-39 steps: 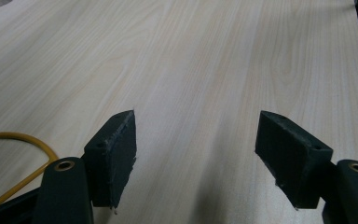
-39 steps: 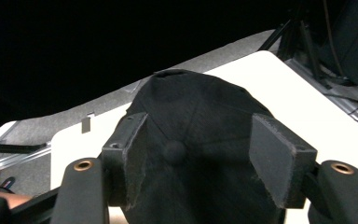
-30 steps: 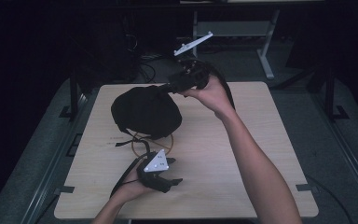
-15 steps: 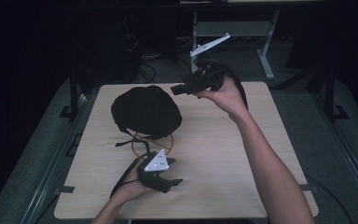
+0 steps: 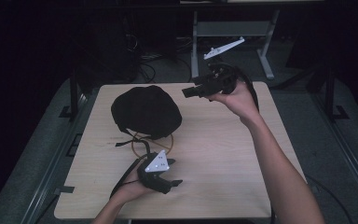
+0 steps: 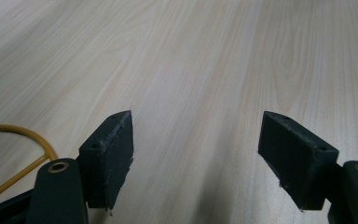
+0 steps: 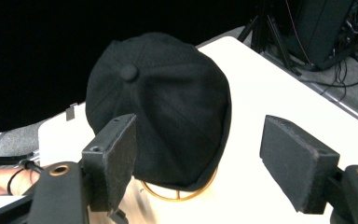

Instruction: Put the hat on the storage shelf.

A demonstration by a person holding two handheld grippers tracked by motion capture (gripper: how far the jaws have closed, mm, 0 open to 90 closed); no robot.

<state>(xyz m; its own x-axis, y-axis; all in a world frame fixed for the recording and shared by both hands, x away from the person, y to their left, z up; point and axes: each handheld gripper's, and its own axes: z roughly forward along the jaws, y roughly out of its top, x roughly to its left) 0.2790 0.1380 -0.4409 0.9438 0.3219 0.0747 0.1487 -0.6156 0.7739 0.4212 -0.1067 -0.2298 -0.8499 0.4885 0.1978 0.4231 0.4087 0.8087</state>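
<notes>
A black cap (image 5: 145,111) sits on a yellow wire stand (image 5: 151,142) at the table's middle left. The right gripper view looks down on the cap (image 7: 161,107), with the stand's ring (image 7: 179,192) under its rim. My right gripper (image 5: 187,92) is held up in the air to the right of the cap, open, nothing between its jaws. My left gripper (image 5: 173,173) rests low near the table's front edge, just in front of the stand, open and empty. Its own view shows bare tabletop (image 6: 205,70) and a bit of the yellow wire (image 6: 23,140).
The light wooden table (image 5: 214,154) has free room on its right half. Behind it stand a metal frame (image 5: 233,28) and cables on the floor (image 5: 144,60). A dark strap (image 5: 126,140) trails from under the cap.
My right gripper has drawn back to the right, away from the cap, and risen. The cap stays on its stand. The left gripper has not moved.
</notes>
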